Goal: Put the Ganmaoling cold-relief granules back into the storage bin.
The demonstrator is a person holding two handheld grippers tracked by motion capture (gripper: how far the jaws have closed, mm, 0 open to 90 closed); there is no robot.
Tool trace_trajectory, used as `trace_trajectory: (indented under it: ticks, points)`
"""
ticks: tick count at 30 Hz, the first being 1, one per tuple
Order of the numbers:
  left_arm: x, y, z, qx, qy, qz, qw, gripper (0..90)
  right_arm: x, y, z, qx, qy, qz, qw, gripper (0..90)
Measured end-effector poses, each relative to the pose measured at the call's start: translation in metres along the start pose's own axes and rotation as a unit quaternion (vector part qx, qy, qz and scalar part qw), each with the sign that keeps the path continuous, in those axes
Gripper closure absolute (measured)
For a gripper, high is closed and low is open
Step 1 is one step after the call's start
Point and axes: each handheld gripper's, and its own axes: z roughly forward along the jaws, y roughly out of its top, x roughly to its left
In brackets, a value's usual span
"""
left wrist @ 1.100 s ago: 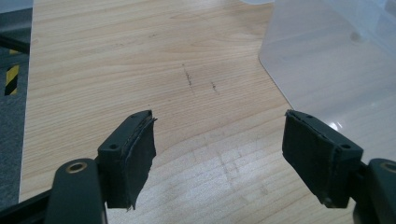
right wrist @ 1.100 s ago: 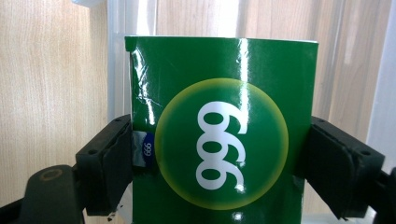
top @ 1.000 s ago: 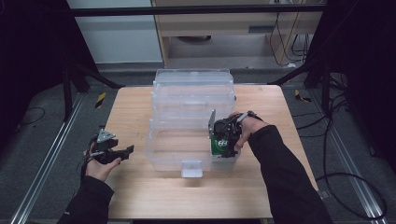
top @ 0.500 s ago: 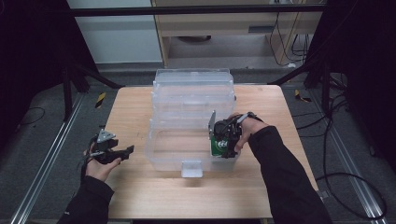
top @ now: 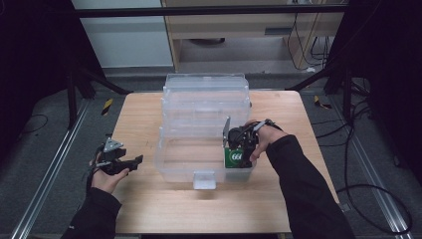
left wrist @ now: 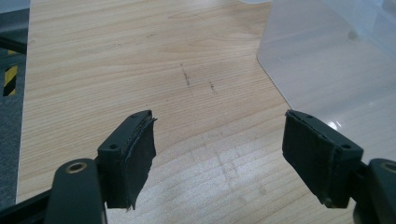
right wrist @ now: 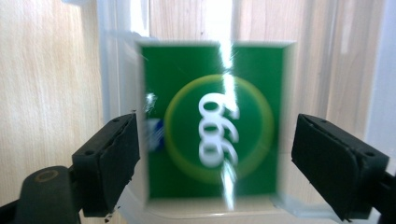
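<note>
Green box (right wrist: 215,135) sits inside clear bin (top: 171,164), right claw (right wrist: 215,163) wide open around it, left claw (left wrist: 224,158) open, empty beside bin.

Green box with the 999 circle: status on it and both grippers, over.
Right gripper open, jaws either side of green box inside clear plastic bin. Left gripper open over bare wooden table. Nothing in the way.

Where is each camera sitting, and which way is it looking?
High view: above the person's side, looking forward and down at the table; both forearms and grippers show.
Left gripper view: on the left gripper, facing bare tabletop; its open jaws show.
Right gripper view: on the right gripper, facing the green box; its open jaws show.
Shared: the clear bin.
</note>
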Motion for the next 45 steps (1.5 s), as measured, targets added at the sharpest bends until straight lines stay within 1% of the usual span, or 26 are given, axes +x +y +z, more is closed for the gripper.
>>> trace_trajectory:
  ticks: [1, 3, 5, 6, 8, 9, 13, 19, 22, 24, 27, 28, 29, 30, 31, 32, 37, 38, 41, 42, 43, 44, 45]
  points:
    - [0.000, 0.000, 0.000, 0.001, 0.000, 0.000, 1.0000, 24.6, 0.001, 0.000, -0.002, -0.005, -0.002, 0.004, 1.0000, 16.7]
    - [0.000, 0.000, 0.000, 0.000, 0.000, -0.001, 1.0000, 24.6, 0.001, -0.001, -0.005, -0.009, -0.006, 0.006, 0.9999, 16.5]
    - [0.000, 0.000, 0.000, 0.000, 0.000, 0.000, 1.0000, 24.6, 0.002, -0.002, -0.008, -0.010, -0.016, 0.013, 0.9997, 16.8]
    - [0.000, 0.000, 0.000, 0.000, 0.000, 0.000, 1.0000, 24.7, 0.002, -0.002, -0.010, -0.016, -0.022, 0.012, 0.9996, 17.5]
    - [-0.001, 0.000, 0.000, 0.000, -0.001, -0.001, 1.0000, 25.0, 0.004, -0.003, -0.014, -0.025, -0.028, 0.024, 0.9990, 19.4]
    - [-0.001, 0.000, 0.000, -0.001, -0.001, -0.001, 1.0000, 25.1, 0.005, -0.003, -0.016, -0.031, -0.033, 0.026, 0.9986, 19.9]
    - [-0.001, 0.001, -0.001, -0.005, -0.002, -0.002, 1.0000, 25.8, 0.009, -0.005, -0.024, -0.044, -0.049, 0.025, 0.9975, 21.2]
    - [-0.001, 0.002, -0.002, -0.011, -0.003, -0.005, 0.9999, 27.3, 0.017, -0.011, -0.037, -0.074, -0.061, 0.051, 0.9941, 23.4]
    - [-0.001, 0.003, -0.003, -0.015, -0.005, -0.007, 0.9999, 28.1, 0.021, -0.014, -0.039, -0.084, -0.068, 0.059, 0.9924, 24.7]
    - [0.000, 0.003, -0.004, -0.017, -0.006, -0.008, 0.9998, 28.4, 0.023, -0.016, -0.040, -0.090, -0.066, 0.070, 0.9913, 27.5]
    - [0.000, 0.003, -0.004, -0.015, -0.007, -0.007, 0.9998, 28.7, 0.028, -0.019, -0.040, -0.114, -0.056, 0.090, 0.9877, 30.7]
    - [0.000, 0.003, -0.004, -0.016, -0.008, -0.009, 0.9998, 28.8, 0.029, -0.020, -0.039, -0.119, -0.057, 0.090, 0.9872, 31.0]
    - [0.000, 0.004, -0.004, -0.018, -0.009, -0.011, 0.9997, 29.0, 0.031, -0.020, -0.038, -0.117, -0.056, 0.092, 0.9872, 31.6]
    - [-0.001, 0.004, -0.004, -0.018, -0.010, -0.011, 0.9997, 29.0, 0.033, -0.020, -0.038, -0.117, -0.063, 0.088, 0.9872, 31.6]
    - [-0.001, 0.004, -0.004, -0.019, -0.010, -0.011, 0.9997, 29.0, 0.034, -0.020, -0.037, -0.115, -0.062, 0.087, 0.9875, 31.6]
    - [-0.002, 0.004, -0.004, -0.019, -0.011, -0.011, 0.9997, 29.1, 0.035, -0.019, -0.036, -0.119, -0.062, 0.088, 0.9870, 31.6]
    - [-0.003, 0.006, -0.006, -0.025, -0.014, -0.012, 0.9995, 29.1, 0.038, -0.011, -0.033, -0.125, -0.057, 0.080, 0.9872, 30.6]
    - [-0.003, 0.006, -0.006, -0.023, -0.014, -0.008, 0.9996, 29.1, 0.039, -0.009, -0.031, -0.127, -0.056, 0.082, 0.9869, 29.8]
    - [-0.004, 0.007, -0.007, -0.030, -0.016, -0.014, 0.9993, 29.1, 0.039, -0.004, -0.027, -0.133, -0.055, 0.084, 0.9860, 30.7]
    - [0.001, 0.008, -0.011, 0.003, -0.015, 0.018, 0.9997, 29.1, 0.039, -0.002, -0.027, -0.135, -0.055, 0.083, 0.9858, 31.3]
    - [-0.001, 0.009, -0.010, -0.013, -0.016, 0.006, 0.9998, 29.1, 0.039, -0.001, -0.025, -0.136, -0.051, 0.083, 0.9859, 31.4]
    - [-0.003, 0.009, -0.009, -0.029, -0.018, -0.011, 0.9994, 29.1, 0.040, 0.000, -0.024, -0.136, -0.052, 0.081, 0.9861, 31.5]
    - [0.000, 0.010, -0.013, -0.005, -0.016, 0.012, 0.9998, 29.1, 0.041, 0.002, -0.023, -0.136, -0.050, 0.080, 0.9862, 31.8]
